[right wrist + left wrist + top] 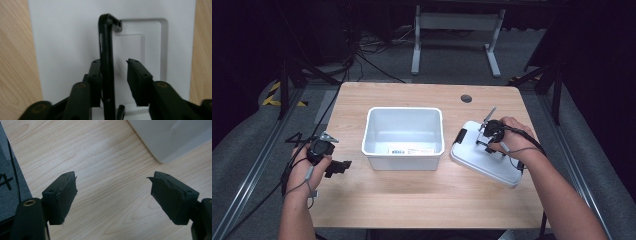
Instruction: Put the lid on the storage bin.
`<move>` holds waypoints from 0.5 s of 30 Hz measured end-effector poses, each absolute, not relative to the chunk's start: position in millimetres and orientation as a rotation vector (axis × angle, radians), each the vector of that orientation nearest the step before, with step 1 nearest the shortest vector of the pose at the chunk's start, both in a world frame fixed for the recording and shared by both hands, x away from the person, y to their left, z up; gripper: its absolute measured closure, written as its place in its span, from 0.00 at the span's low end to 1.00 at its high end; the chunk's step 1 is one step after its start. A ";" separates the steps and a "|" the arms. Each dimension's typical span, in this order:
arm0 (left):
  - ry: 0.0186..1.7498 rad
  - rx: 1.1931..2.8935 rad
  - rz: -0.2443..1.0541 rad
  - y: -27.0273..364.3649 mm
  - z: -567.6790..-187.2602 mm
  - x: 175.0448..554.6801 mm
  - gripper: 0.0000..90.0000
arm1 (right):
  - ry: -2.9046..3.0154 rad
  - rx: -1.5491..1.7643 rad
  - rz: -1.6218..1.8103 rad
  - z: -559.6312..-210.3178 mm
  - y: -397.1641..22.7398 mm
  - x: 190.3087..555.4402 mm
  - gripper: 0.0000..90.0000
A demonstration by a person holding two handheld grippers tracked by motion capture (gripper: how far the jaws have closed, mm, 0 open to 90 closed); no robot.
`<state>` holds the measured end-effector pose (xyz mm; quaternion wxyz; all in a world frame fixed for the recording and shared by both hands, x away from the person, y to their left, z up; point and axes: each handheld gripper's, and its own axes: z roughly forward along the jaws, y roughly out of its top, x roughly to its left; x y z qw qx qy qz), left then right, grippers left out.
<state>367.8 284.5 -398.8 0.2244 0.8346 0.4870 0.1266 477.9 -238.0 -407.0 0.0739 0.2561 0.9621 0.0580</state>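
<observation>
Right gripper [113, 75] sat over the white lid [486, 159] at right of centre in the high view, jaws part-closed around its black handle [106, 50]. The handle touched the left pad; the right pad stood clear, so you had no firm grip yet. Left gripper [112, 195] hung wide open and empty over bare table [100, 157] at lower left. Judged progress: lid reached, not lifted. Left to do: clamp, lift, and carry it to the open white bin [403, 112] at centre. Nothing stood between lid and bin; the tub was empty.
</observation>
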 end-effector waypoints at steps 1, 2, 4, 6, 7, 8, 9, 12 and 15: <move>1.341 2.303 0.350 284.5 -398.9 368.0 0.24 | 2.887 0.769 0.157 -406.7 -236.8 477.9 0.87; 1.341 2.303 0.351 284.5 -398.9 368.0 0.24 | 2.884 0.758 0.150 -406.1 -236.2 478.2 0.90; 1.341 2.302 0.349 284.8 -398.9 368.2 0.24 | 2.868 0.716 0.126 -403.3 -236.0 479.4 0.93; 1.339 2.303 0.354 285.0 -399.0 368.5 0.24 | 2.864 0.707 0.118 -402.2 -235.9 480.1 0.93; 1.340 2.302 0.351 285.0 -399.0 368.4 0.24 | 2.866 0.702 0.120 -401.8 -236.0 480.3 0.93; 1.337 2.304 0.354 285.2 -399.0 368.6 0.24 | 2.863 0.702 0.126 -400.9 -236.3 480.3 0.93; 1.336 2.303 0.356 285.5 -398.9 368.6 0.24 | 2.854 0.711 0.136 -399.7 -236.6 479.8 0.93; 1.342 2.303 0.350 285.8 -398.4 368.5 0.24 | 2.850 0.710 0.146 -392.5 -238.1 478.9 0.93; 1.342 2.302 0.346 286.1 -398.3 368.6 0.24 | 2.849 0.694 0.159 -379.7 -239.1 476.9 0.93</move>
